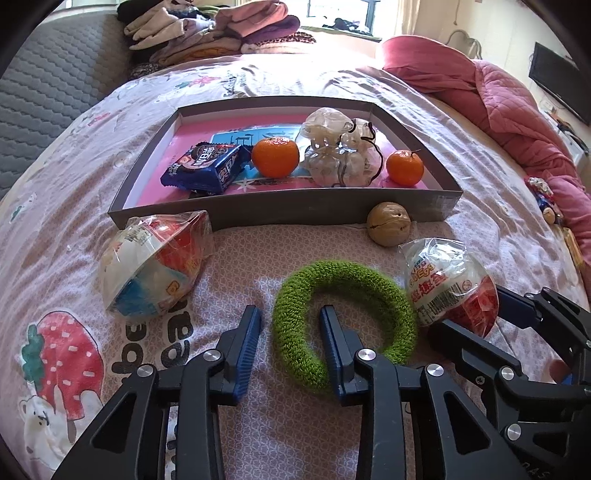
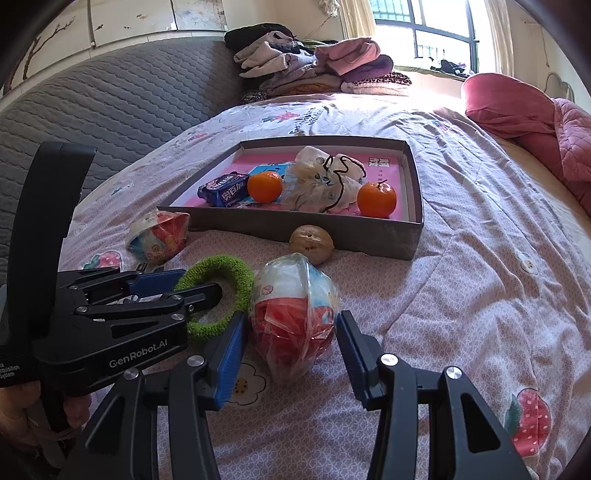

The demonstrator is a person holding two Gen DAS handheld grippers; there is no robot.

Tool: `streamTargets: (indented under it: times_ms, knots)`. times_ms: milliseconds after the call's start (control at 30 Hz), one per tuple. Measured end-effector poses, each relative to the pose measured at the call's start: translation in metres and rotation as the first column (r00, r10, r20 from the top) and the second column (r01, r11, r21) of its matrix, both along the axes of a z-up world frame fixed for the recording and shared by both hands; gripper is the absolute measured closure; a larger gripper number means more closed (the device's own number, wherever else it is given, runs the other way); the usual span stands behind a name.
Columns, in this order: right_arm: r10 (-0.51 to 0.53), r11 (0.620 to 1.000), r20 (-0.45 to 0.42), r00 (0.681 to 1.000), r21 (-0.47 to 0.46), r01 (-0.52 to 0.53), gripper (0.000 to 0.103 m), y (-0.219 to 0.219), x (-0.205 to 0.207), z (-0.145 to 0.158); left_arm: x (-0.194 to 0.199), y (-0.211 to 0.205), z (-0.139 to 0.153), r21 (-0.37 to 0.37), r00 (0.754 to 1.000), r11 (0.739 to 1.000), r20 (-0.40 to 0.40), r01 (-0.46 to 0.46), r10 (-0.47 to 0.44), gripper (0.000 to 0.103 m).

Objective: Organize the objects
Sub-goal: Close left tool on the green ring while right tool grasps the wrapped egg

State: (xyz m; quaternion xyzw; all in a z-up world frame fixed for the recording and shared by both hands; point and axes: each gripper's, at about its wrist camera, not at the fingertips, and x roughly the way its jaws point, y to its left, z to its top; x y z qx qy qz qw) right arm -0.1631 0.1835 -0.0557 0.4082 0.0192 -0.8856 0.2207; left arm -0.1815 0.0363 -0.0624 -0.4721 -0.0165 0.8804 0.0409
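Note:
A grey cardboard tray (image 1: pixel 288 212) (image 2: pixel 343 230) on the bed holds a blue snack pack (image 1: pixel 201 168), two oranges (image 1: pixel 275 157) (image 1: pixel 404 168) and a clear drawstring pouch (image 1: pixel 340 151). In front of it lie a walnut (image 1: pixel 388 223) (image 2: pixel 311 239), a green knitted ring (image 1: pixel 369 284) (image 2: pixel 218 275) and two wrapped toy eggs (image 1: pixel 155 266) (image 1: pixel 448 286). My left gripper (image 1: pixel 290 325) is open, its jaws standing either side of the ring's left rim. My right gripper (image 2: pixel 291 332) is open around the right-hand egg (image 2: pixel 293 310), one jaw on each side.
The pink patterned bedsheet (image 2: pixel 461 295) covers the bed. Folded clothes (image 1: pixel 214 33) are piled at the far end. A red quilt (image 1: pixel 509 107) lies at the right. A grey padded headboard (image 2: pixel 92 107) runs along the left.

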Motion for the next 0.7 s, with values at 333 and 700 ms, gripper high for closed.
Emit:
streamTargets:
  times_ms: [333, 700]
  knots:
    - [0.008, 1.000, -0.001, 1.000, -0.002, -0.008, 0.054, -0.001, 0.001, 0.001, 0.004, -0.005, 0.002, 0.051, 1.000, 0.999, -0.004, 0.009, -0.009, 0.090]
    - [0.006, 1.000, -0.010, 1.000, -0.001, -0.006, 0.054, 0.002, 0.002, 0.004, 0.015, -0.004, 0.009, 0.046, 1.000, 0.999, -0.022, 0.017, -0.016, 0.090]
